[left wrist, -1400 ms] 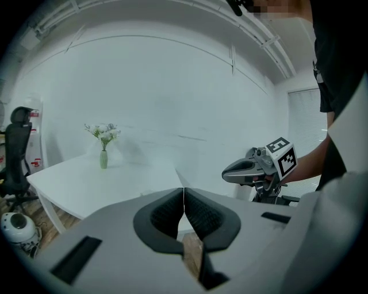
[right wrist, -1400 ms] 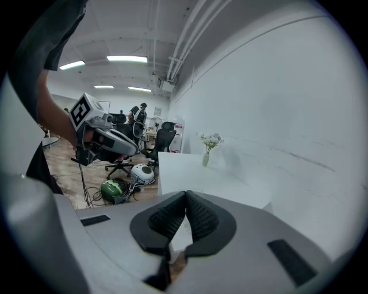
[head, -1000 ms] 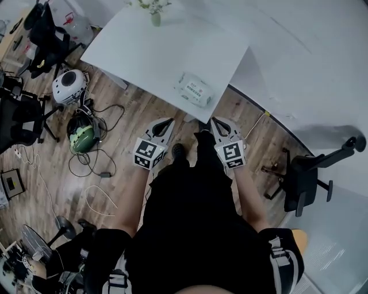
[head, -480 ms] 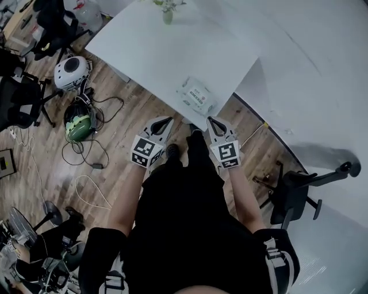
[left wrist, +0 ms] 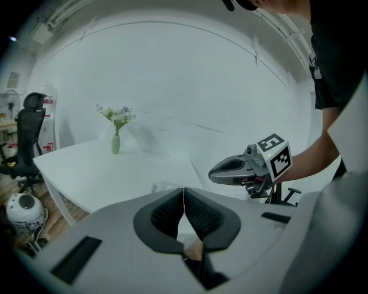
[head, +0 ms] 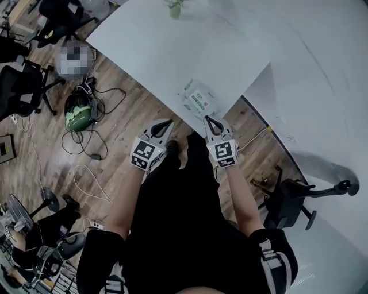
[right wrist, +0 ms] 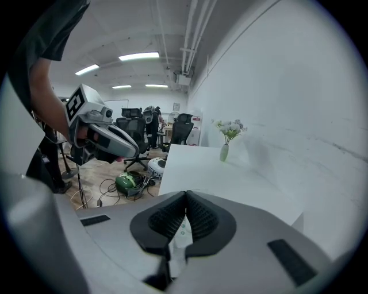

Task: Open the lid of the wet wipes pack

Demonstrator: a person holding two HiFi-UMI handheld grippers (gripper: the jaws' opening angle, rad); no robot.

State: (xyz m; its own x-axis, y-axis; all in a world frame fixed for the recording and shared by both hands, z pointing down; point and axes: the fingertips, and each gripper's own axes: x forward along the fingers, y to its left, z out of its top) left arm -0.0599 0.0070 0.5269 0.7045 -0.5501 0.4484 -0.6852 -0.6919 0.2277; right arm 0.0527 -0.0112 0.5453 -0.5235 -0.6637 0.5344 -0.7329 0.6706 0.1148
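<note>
- Wipes pack (head: 199,99): lies flat on white desk (head: 161,51), near its front corner.
- L gripper (head: 165,123): jaws pressed together, nothing betw. them; held over wood floor (head: 123,123), short of desk edge.
- R gripper (head: 207,119): jaws likewise closed, empty; tips near pack, not touching.
- Vase (head: 175,8): at far desk edge, w/ flowers.

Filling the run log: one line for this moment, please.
left gripper shut, empty | right gripper shut, empty | pack on table, untouched
</note>
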